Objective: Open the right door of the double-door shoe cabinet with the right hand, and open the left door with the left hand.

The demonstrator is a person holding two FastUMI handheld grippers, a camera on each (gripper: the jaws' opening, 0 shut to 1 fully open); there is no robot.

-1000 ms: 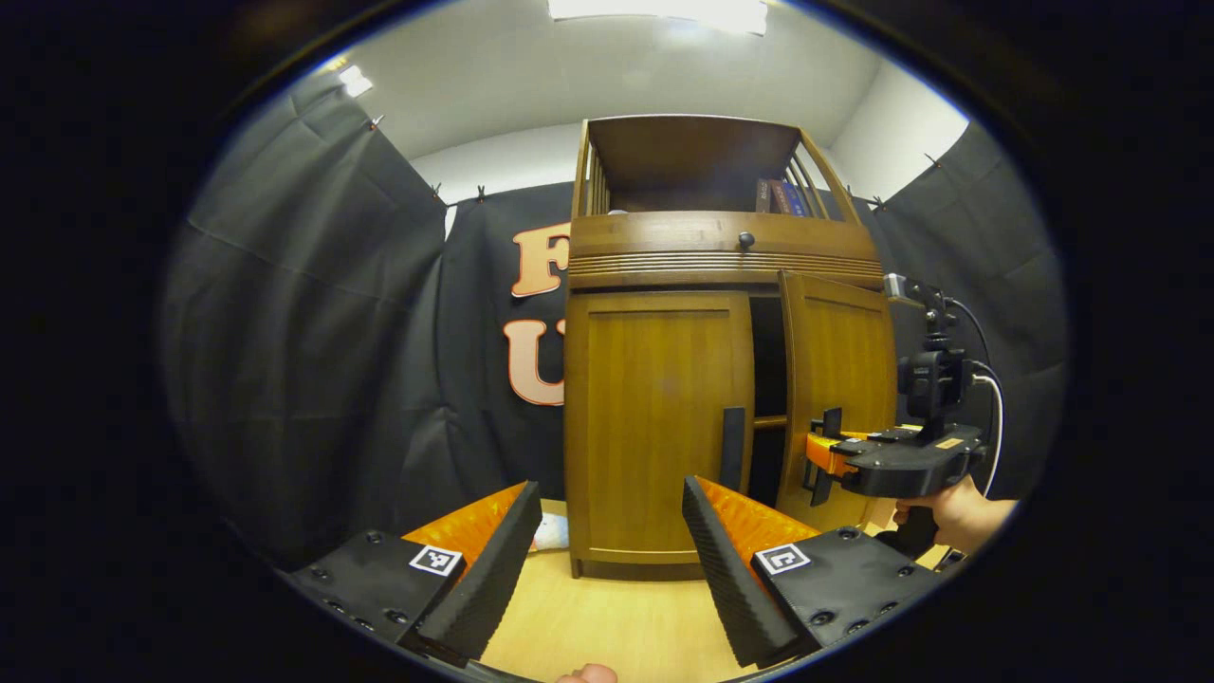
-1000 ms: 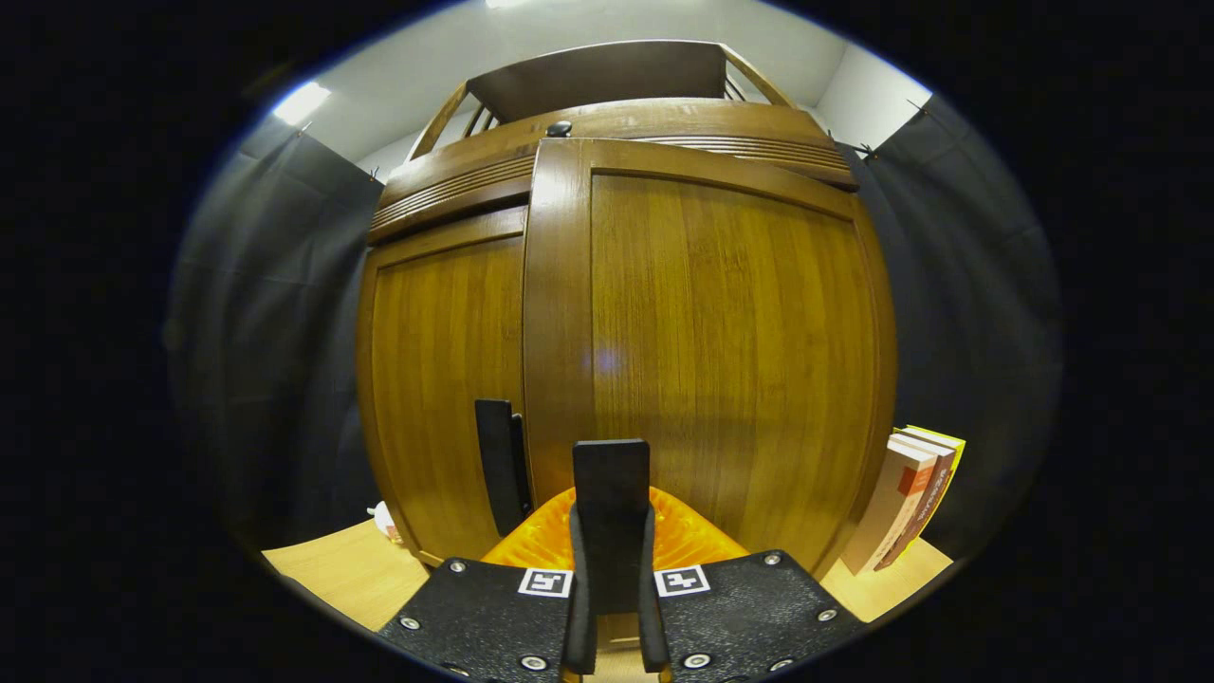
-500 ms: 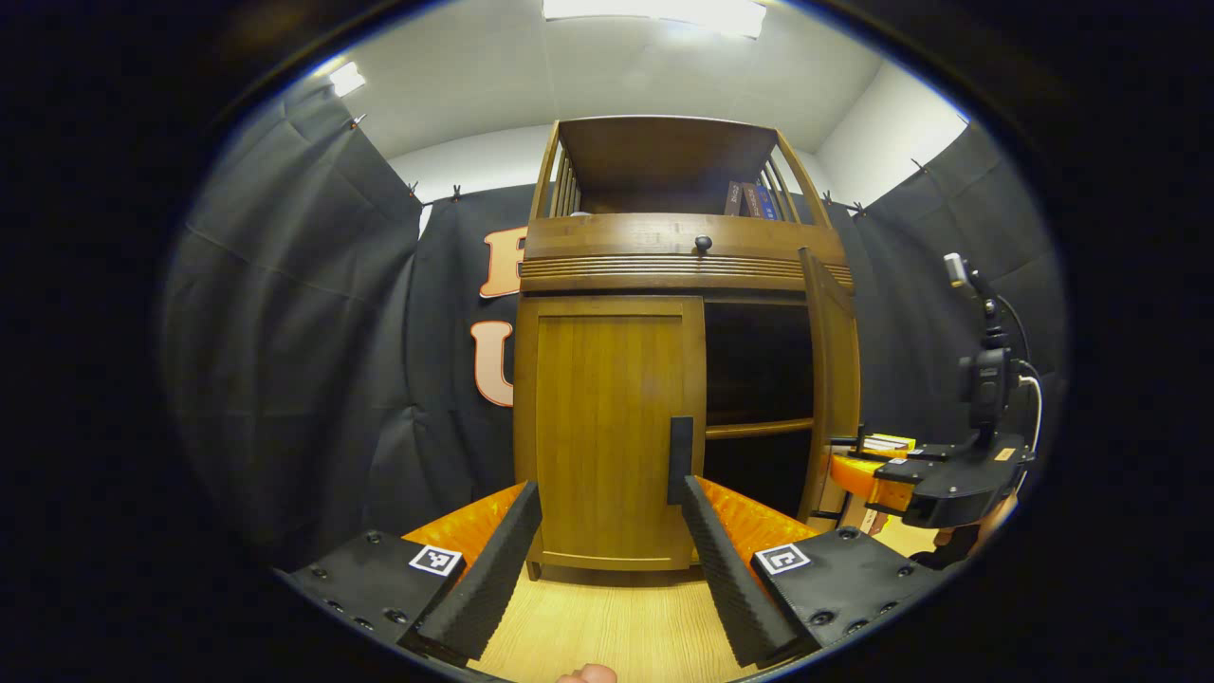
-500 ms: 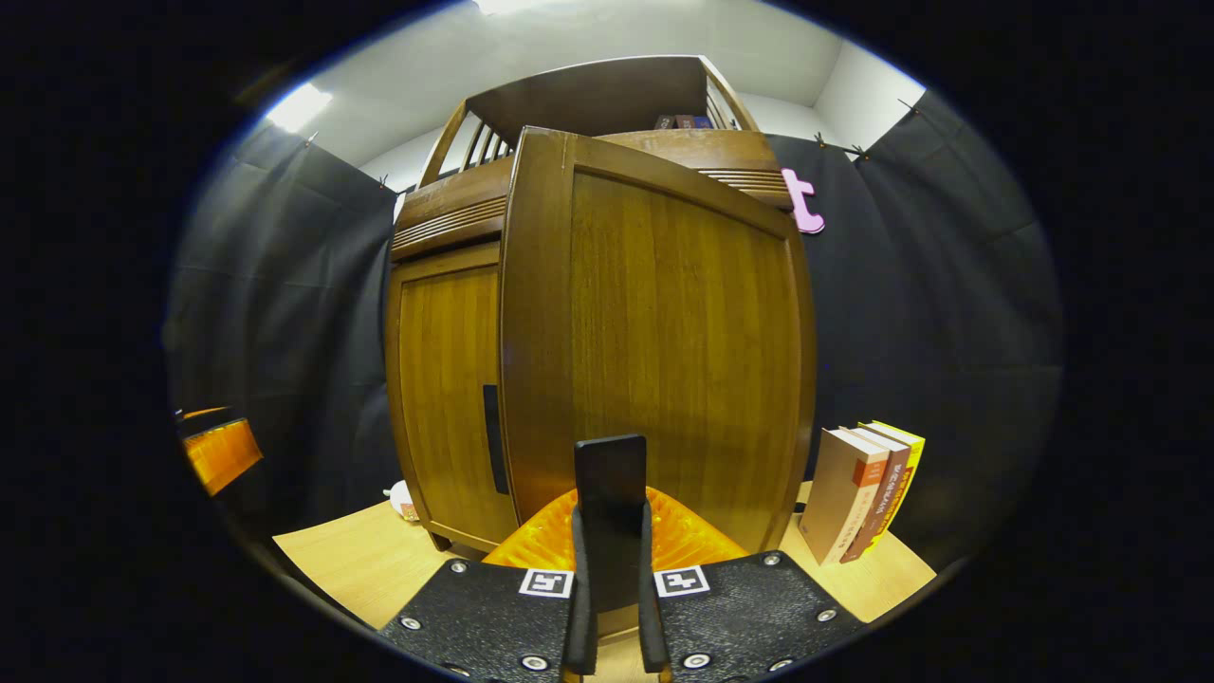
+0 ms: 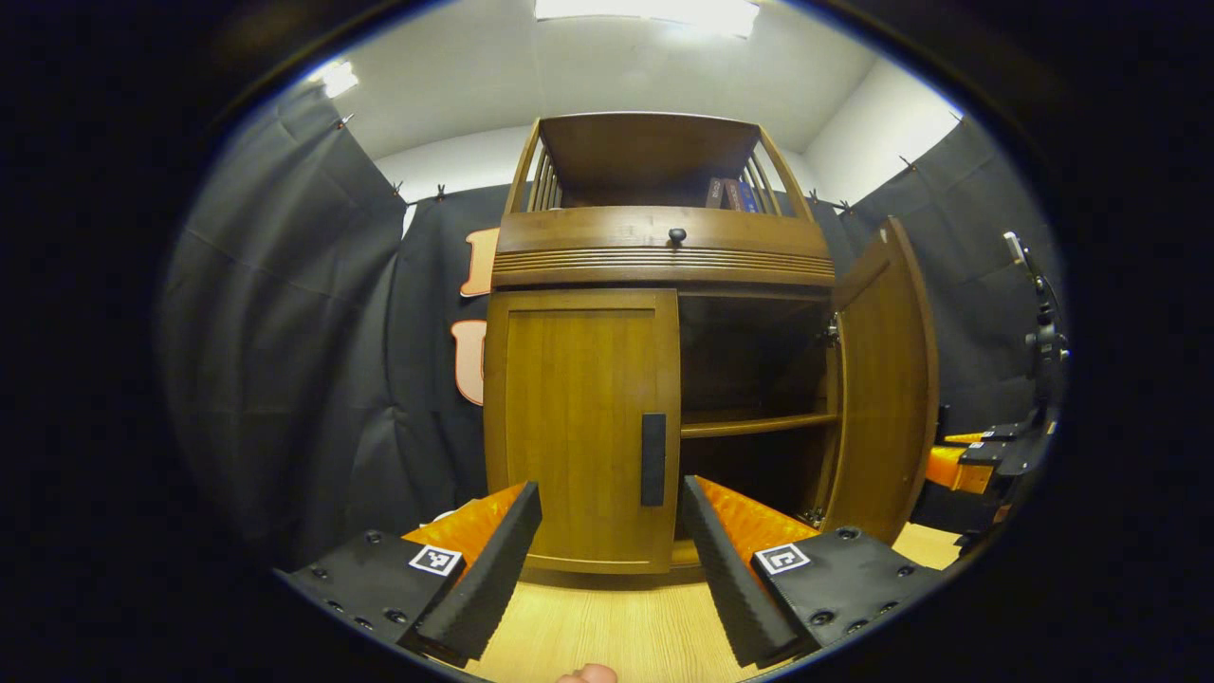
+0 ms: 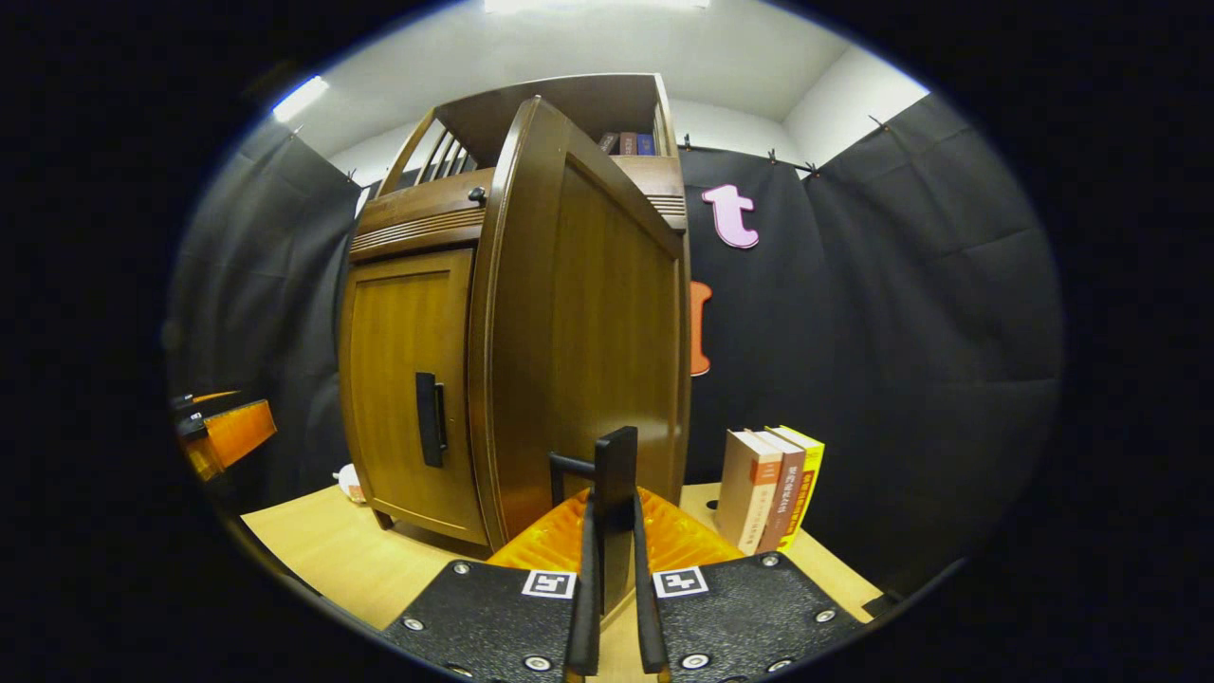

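Our left gripper (image 5: 607, 541) hangs spread before the shoe cabinet (image 5: 664, 256), which stands toward the desk's (image 5: 607, 631) far edge. Its left door (image 5: 579, 427) is shut — rigid wood on hinges, likely light to swing; we'd take its vertical handle (image 5: 652, 459). The right door (image 6: 579, 323) stands wide, our right gripper (image 6: 612, 531) pinching its handle (image 6: 616, 474). Shelf depths are too dark to read — the books (image 6: 770, 489) by the right edge stay illegible.

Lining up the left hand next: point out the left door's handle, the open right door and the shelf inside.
left door's handle (image 5: 652, 459): left gripper view, mid-bar.
right door (image 5: 887, 398): left gripper view, inner face.
shelf (image 5: 754, 426): left gripper view, front edge.
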